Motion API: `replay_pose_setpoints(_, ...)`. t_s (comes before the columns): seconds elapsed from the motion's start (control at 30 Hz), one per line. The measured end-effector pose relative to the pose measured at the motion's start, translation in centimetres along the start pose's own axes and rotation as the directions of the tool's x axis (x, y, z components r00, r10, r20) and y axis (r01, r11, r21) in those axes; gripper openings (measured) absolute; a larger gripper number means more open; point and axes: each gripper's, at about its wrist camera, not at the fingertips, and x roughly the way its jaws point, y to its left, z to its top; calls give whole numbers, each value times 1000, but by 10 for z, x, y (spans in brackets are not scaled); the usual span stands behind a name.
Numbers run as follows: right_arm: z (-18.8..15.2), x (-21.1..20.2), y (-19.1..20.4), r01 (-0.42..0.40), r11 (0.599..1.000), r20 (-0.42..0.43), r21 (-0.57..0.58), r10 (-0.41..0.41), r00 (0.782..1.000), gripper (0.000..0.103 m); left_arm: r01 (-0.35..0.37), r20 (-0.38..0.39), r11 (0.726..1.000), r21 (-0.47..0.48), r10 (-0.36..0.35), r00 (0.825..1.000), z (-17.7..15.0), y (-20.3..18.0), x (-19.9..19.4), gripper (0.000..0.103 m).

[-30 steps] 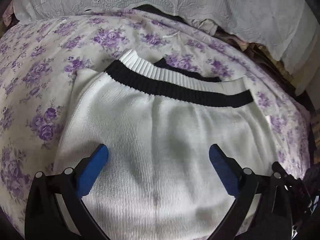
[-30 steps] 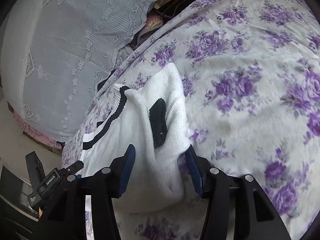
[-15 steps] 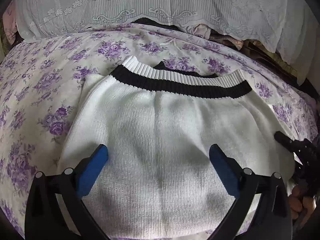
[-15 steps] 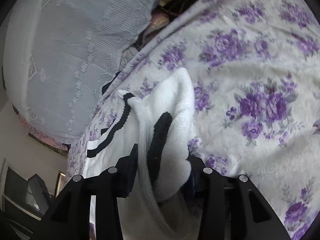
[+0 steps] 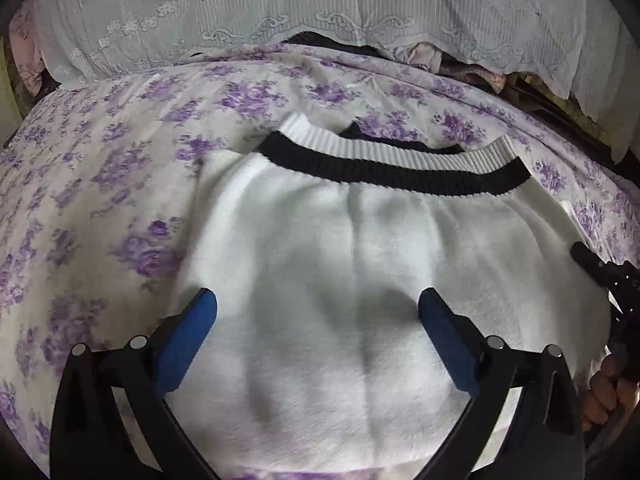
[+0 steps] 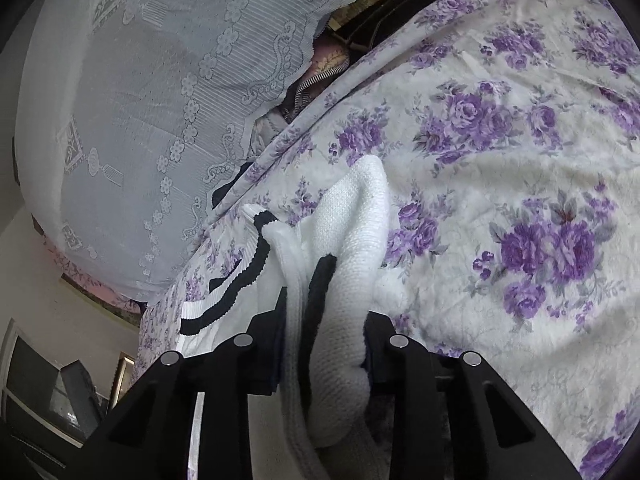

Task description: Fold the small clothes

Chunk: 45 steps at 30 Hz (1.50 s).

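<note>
A small white knit sweater with a black-and-white ribbed hem lies flat on the purple-flowered bedspread. My left gripper hovers over its middle, jaws wide open and empty. My right gripper is shut on a bunched edge of the sweater, white knit with a black band, at the garment's right side. The right gripper's black body and the hand holding it show at the right edge of the left wrist view.
White lace-covered pillows lie along the head of the bed, also seen in the right wrist view. Dark and striped clothes sit tucked beneath them. The bedspread stretches to the right. Furniture stands beyond the bed's edge.
My right gripper closed from partly open onto the sweater's bunched edge. My left gripper stayed open and drew back slightly, so the sweater looks a little farther away.
</note>
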Motion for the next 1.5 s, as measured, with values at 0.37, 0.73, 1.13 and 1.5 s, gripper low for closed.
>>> replay_pose_setpoints(0.37,-3,1,24,135,988,0,-80,-135,991,29,-39,-21,999,-38,38,999,-17,89,5,99)
replay_pose_setpoints(0.73,-9,-4,118,228,936,41,-268,-225,973,26,-13,-37,1000,-17,13,999,-4,82,13,98)
replay_pose_setpoints(1.13,-24,-11,181,210,918,58,-337,-203,978,25,122,-14,991,-53,-123,992,16,93,4,98)
replay_pose_setpoints(1.5,-67,18,241,161,871,-18,-463,-192,981,25,165,-74,986,17,-164,984,72,46,52,98)
